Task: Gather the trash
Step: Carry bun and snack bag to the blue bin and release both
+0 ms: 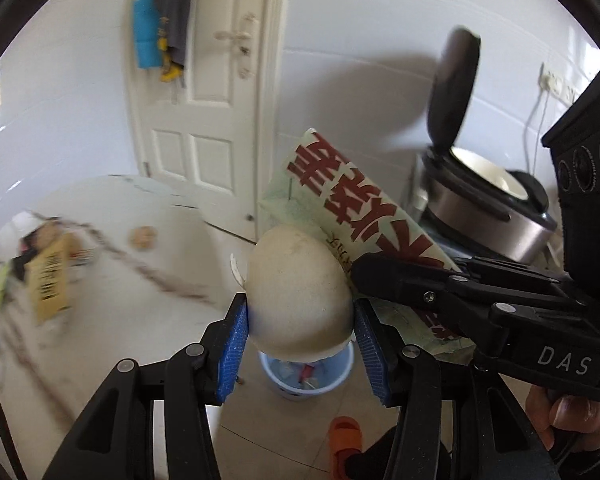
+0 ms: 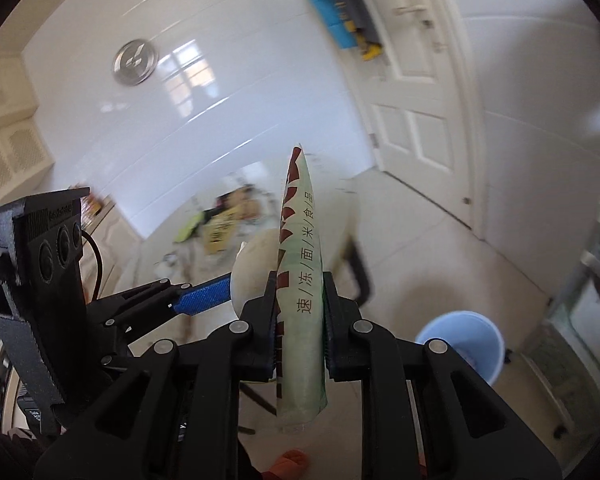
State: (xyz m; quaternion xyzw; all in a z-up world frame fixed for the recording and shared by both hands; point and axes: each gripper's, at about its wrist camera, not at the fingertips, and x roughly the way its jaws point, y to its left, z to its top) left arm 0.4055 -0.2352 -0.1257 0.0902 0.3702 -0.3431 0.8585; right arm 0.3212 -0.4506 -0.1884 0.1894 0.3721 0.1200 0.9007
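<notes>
Clamping a light, squashy bun (image 1: 296, 296) at its widest middle, left gripper (image 1: 300, 332) hovers over the blue bin (image 1: 306, 376); right gripper (image 2: 298, 320) pinches a thin, floppy, slippery food wrapper (image 2: 300, 280) mid-length.

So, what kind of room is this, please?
Most likely a home kitchen or dining area. A rice cooker stands open beside a white tiled wall, a table holds food packets, and a blue waste bucket sits on the tiled floor.

Bright daylight, bg motion-blurred, fisheye warp w/ dark edges, wall glare
</notes>
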